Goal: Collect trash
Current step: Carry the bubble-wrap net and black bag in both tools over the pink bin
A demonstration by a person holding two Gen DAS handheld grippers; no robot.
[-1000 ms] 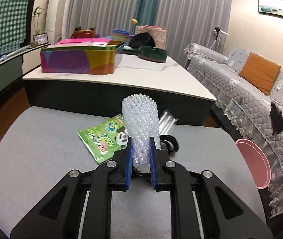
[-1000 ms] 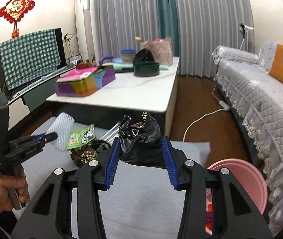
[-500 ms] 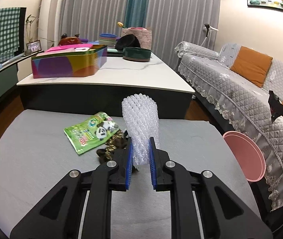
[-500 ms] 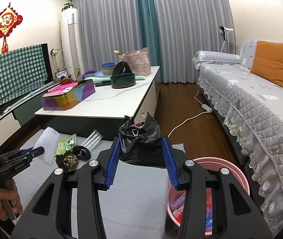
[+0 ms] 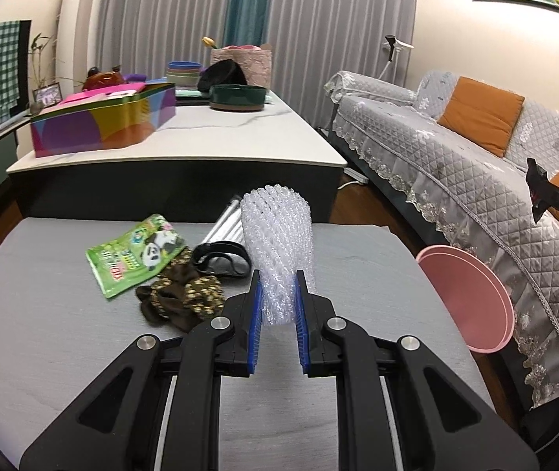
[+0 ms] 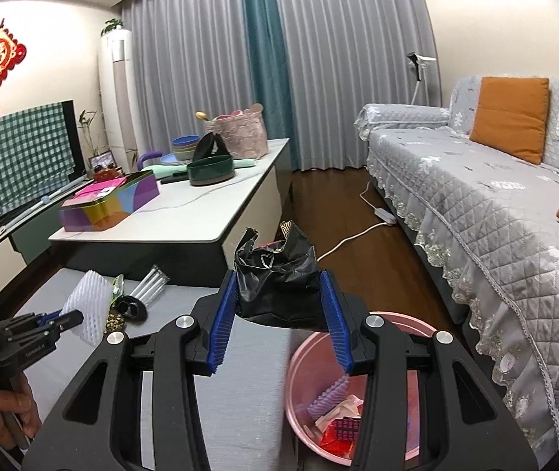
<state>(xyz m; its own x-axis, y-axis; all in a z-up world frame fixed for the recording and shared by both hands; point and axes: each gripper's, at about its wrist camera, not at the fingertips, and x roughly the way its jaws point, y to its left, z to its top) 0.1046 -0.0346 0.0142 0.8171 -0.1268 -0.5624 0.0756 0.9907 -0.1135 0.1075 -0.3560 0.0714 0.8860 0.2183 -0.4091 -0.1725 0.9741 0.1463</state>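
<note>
Right gripper, jaws partly spread, clamps a crumpled black plastic bag between its blue pads; the bag hangs just above the near rim of the round pink plastic waste bin. Half a second earlier only part of the bin showed under this gripper; now its mouth lies almost directly beneath, so the bag appears nearly placed for release. Inside the bin lie a lilac ridged piece and red-and-white wrappers, blurred and partly cut off by the gripper's frame.

Left gripper, jaws nearly together, pinches a clear knobbly plastic mesh sleeve that stands upright from its pads above the grey mat. The bin sits off the mat's right edge in the left wrist view, nearer the sleeve than a second ago. By the mat's far edge remain a green panda-print snack packet, a brown patterned fabric bundle, a black band-like item of unclear kind, and silver tubes, mostly hidden behind the sleeve. Whether the fabric counts as trash cannot be told.
</note>
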